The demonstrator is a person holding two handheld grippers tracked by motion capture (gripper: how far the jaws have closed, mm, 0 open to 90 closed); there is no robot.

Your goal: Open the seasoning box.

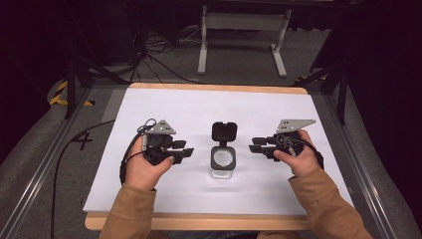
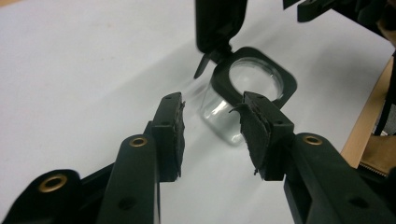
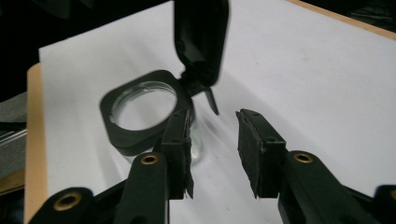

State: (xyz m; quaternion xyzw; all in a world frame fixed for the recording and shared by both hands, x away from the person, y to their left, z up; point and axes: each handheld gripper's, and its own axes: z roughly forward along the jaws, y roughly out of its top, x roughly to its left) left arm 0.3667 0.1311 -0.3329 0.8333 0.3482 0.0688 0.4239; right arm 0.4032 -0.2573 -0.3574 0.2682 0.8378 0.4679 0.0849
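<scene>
From the high view I see my white table sheet cut off by my sleeves at the bottom. At centre frame stands a clear jar with a black square collar, its flip lid upright; its glass base blurs. Left gripper and right gripper flank it, jaws part-open, holding nothing.
</scene>
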